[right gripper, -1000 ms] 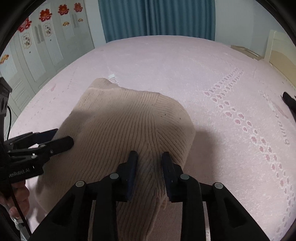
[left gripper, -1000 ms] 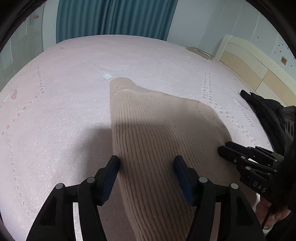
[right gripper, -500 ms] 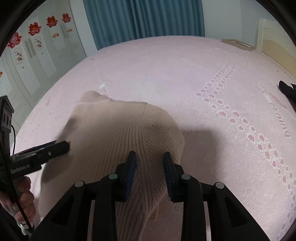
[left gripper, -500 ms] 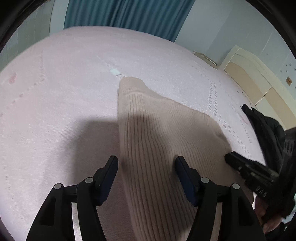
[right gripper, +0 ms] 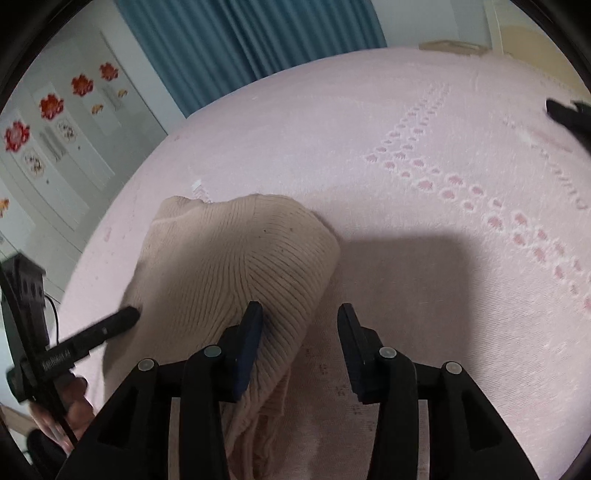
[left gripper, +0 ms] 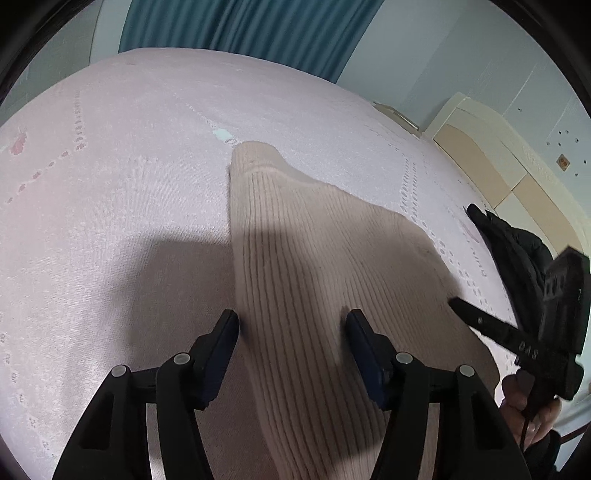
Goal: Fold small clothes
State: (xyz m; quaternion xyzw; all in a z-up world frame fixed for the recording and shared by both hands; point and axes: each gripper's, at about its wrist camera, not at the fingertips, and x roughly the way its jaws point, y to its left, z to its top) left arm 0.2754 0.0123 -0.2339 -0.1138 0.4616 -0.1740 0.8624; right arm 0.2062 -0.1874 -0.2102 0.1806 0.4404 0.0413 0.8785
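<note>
A beige ribbed knit garment (left gripper: 314, 266) lies folded on the pink bedspread (left gripper: 110, 184). My left gripper (left gripper: 291, 328) is open, its fingers straddling the garment's near edge without pinching it. In the right wrist view the garment (right gripper: 236, 258) lies left of centre. My right gripper (right gripper: 299, 325) is open, its left finger (right gripper: 251, 332) over the garment's right edge and its right finger over bare bedspread. Each gripper shows in the other's view: the right one (left gripper: 480, 321) at the garment's right side, the left one (right gripper: 110, 325) at its left side.
A black garment (left gripper: 517, 251) lies at the bed's right edge, also in the right wrist view (right gripper: 569, 114). A cream headboard (left gripper: 498, 155) and teal curtain (left gripper: 240, 29) stand behind the bed. Wardrobe doors with red flower stickers (right gripper: 51, 107) are at the left.
My right gripper has opened and let go of the garment's edge. The garment has settled flat. My left gripper stayed open and tilted slightly.
</note>
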